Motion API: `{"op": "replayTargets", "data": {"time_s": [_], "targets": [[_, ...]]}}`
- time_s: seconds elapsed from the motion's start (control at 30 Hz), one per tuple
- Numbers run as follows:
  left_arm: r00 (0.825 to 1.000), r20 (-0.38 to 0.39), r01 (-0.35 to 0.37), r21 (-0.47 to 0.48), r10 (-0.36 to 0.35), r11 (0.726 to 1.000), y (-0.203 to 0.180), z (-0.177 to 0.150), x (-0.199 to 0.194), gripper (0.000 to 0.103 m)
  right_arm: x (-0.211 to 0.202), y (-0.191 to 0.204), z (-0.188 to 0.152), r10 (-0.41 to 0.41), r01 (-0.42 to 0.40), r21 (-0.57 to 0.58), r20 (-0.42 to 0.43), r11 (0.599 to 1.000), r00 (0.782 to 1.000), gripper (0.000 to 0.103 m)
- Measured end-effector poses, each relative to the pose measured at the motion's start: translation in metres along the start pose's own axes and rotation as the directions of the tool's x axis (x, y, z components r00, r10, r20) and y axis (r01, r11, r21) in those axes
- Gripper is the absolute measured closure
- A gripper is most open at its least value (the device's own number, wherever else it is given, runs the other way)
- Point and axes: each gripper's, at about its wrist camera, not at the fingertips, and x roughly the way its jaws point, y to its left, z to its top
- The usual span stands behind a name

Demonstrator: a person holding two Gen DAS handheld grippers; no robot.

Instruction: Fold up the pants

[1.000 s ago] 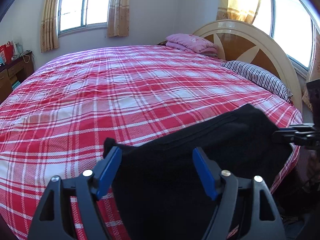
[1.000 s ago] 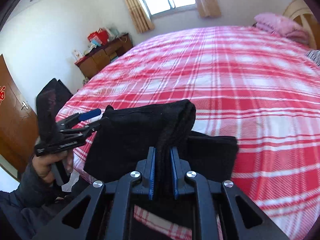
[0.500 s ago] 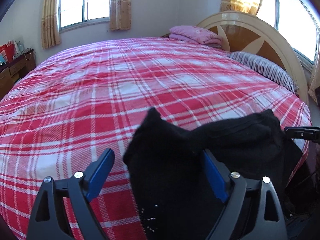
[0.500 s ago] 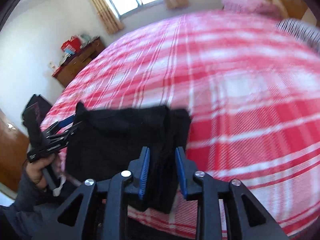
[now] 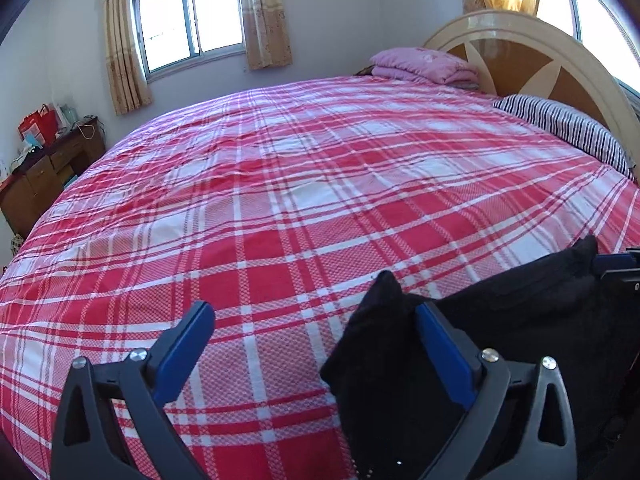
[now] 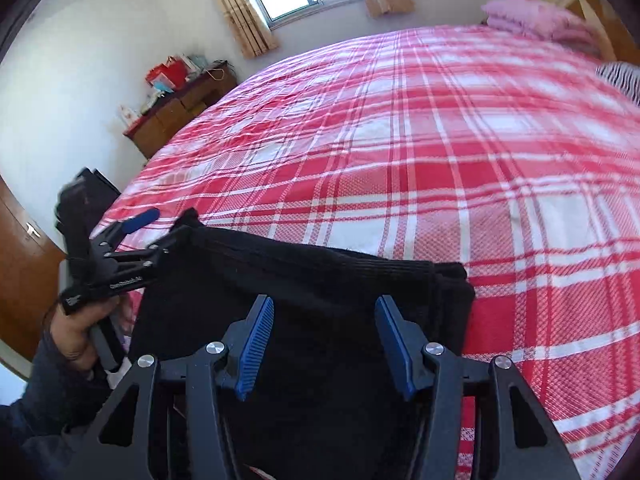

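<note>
Black pants (image 6: 320,272) lie folded at the near edge of the red plaid bed (image 6: 440,160). My right gripper (image 6: 324,320) stands over their thick folded edge, its jaws opening; the cloth is between the blue pads but neither presses on it. My left gripper (image 5: 316,320) is spread wide and its jaws are still opening. A raised corner of the pants (image 5: 384,320) leans against the inner side of its right finger, while the left finger is over bare bedspread. The right wrist view shows the left gripper (image 6: 160,228) at the pants' left corner, held by a hand (image 6: 76,332).
A folded pink blanket (image 5: 424,66) and a striped pillow (image 5: 568,128) lie by the arched headboard (image 5: 520,40) at the far side. A wooden cabinet (image 6: 180,112) with red bags stands against the wall beside the bed. A brown door (image 6: 20,272) is at the left.
The right gripper's jaws were shut on a raised fold of the pants and have spread apart, letting it go. The left jaws have widened too. Both grippers sank, and the pants dropped flatter onto the bed.
</note>
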Motion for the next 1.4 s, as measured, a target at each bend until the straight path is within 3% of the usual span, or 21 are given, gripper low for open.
{"op": "replayTargets", "data": {"time_s": [0.23, 0.43, 0.63, 0.77, 0.87, 1.07, 1.4], "targets": [[1.000, -0.030, 0.008, -0.005, -0.008, 1.000, -0.001, -0.002, 0.016, 0.000, -0.002, -0.004, -0.009, 0.026, -0.026, -0.051, 0.006, 0.998, 1.000, 0.048], [0.999, -0.036, 0.039, -0.030, -0.040, 0.999, 0.003, -0.003, 0.020, 0.000, -0.006, 0.002, -0.012, 0.000, 0.001, -0.078, 0.020, 0.997, 1.000, 0.048], [0.998, -0.042, 0.037, -0.012, -0.037, 0.999, 0.002, -0.002, 0.016, 0.000, -0.038, 0.016, -0.023, -0.048, 0.054, -0.119, 0.052, 0.991, 0.997, 0.048], [0.998, -0.048, 0.045, -0.026, -0.046, 0.999, 0.002, -0.002, 0.019, 0.000, -0.046, 0.025, -0.046, -0.026, 0.026, -0.168, 0.006, 0.985, 1.000, 0.048], [0.997, -0.052, 0.055, -0.036, -0.057, 0.998, 0.003, -0.002, 0.020, 0.000, -0.044, 0.022, -0.062, -0.064, 0.058, -0.192, -0.022, 0.980, 0.998, 0.048], [0.996, -0.060, 0.059, -0.037, -0.061, 0.998, 0.003, -0.001, 0.021, 0.000, -0.041, 0.013, -0.066, -0.055, 0.045, -0.203, -0.039, 0.978, 0.998, 0.048], [0.999, -0.020, 0.049, 0.051, -0.048, 0.998, 0.002, 0.000, -0.027, 0.000, -0.056, 0.012, -0.048, -0.052, 0.059, -0.169, 0.048, 0.984, 0.998, 0.048]]}}
